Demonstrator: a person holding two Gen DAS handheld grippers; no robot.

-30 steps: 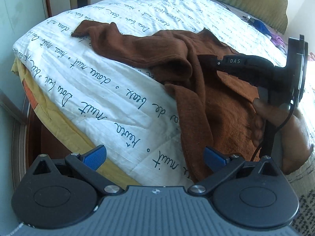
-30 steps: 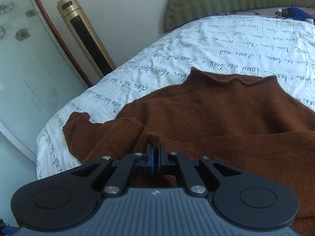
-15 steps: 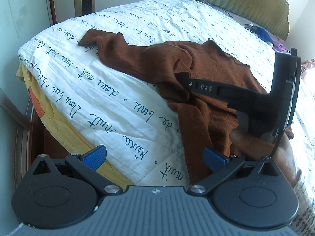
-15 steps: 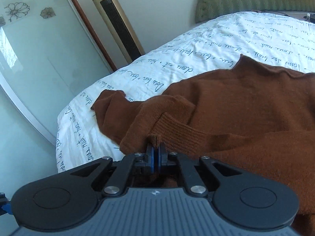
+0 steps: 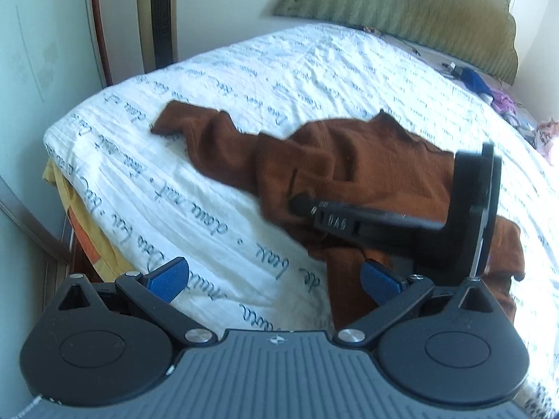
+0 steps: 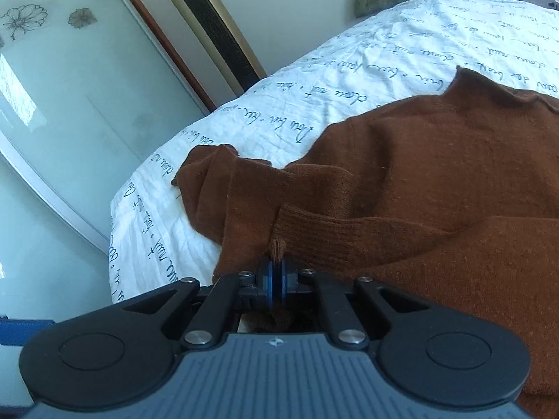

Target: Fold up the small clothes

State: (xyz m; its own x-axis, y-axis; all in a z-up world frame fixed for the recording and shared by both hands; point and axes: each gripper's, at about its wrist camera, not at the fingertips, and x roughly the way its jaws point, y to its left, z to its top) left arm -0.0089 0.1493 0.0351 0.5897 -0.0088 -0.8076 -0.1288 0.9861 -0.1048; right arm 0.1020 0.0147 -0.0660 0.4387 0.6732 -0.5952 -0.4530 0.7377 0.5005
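A brown knit sweater [image 5: 349,171] lies rumpled on the white quilt, one sleeve [image 5: 195,129] stretched out to the left. My right gripper [image 6: 277,265] is shut on a ribbed edge of the sweater [image 6: 436,181], and a small tuft of knit sticks up between its pads. In the left wrist view the right gripper [image 5: 298,204] reaches leftward across the sweater's lower part. My left gripper [image 5: 274,277] hangs open above the quilt beside the sweater's near edge. It holds nothing, and its right pad [image 5: 380,277] stands over brown fabric.
The bed [image 5: 279,80] wears a white quilt with blue script, with yellow and orange bedding showing at its left edge [image 5: 87,237]. A green headboard [image 5: 401,10] is behind. A gold tower fan [image 6: 209,24] and a flowered glass panel [image 6: 63,87] stand on the left. Small blue and purple items [image 5: 482,87] lie far right.
The right gripper has carried the pinched ribbed edge leftward over the sweater toward the outstretched sleeve. The left gripper has risen and drawn back, still open.
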